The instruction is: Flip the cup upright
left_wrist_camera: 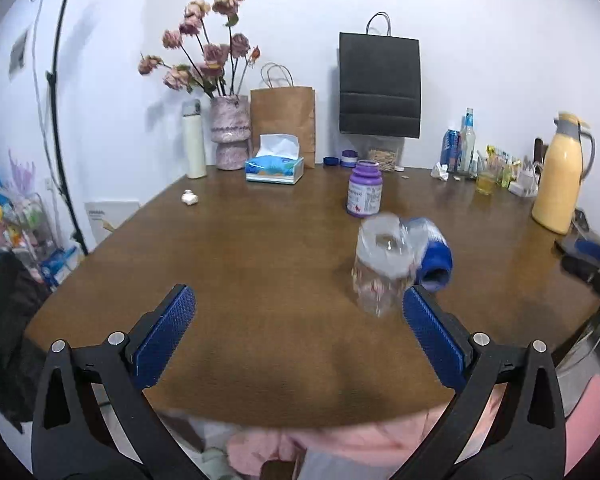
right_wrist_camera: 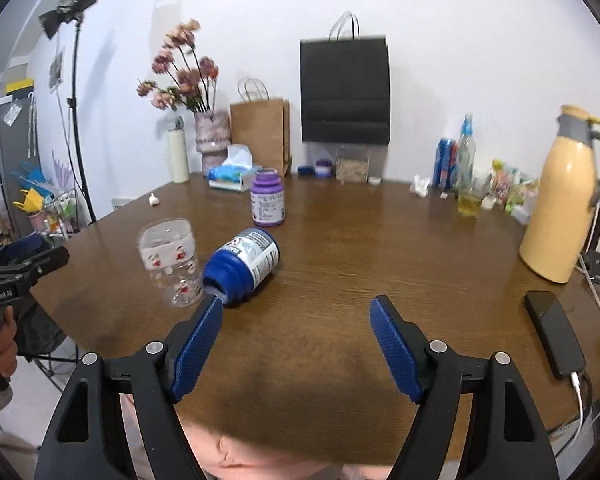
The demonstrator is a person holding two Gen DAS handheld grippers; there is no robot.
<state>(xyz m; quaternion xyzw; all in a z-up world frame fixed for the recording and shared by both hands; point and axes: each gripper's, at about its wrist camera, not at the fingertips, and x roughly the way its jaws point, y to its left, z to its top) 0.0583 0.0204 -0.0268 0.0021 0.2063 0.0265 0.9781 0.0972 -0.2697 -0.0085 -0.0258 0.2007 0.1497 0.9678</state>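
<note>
A clear plastic cup with small red prints stands mouth-down on the brown table; in the left wrist view the cup is blurred. A blue bottle lies on its side right beside it. My left gripper is open and empty, with its right finger just in front of the cup. It also shows at the left edge of the right wrist view. My right gripper is open and empty, with its left fingertip near the blue bottle.
A purple jar stands behind the cup. A tissue box, vase of flowers, paper bags and white bottle line the back. A yellow thermos, small bottles and a black phone are at the right.
</note>
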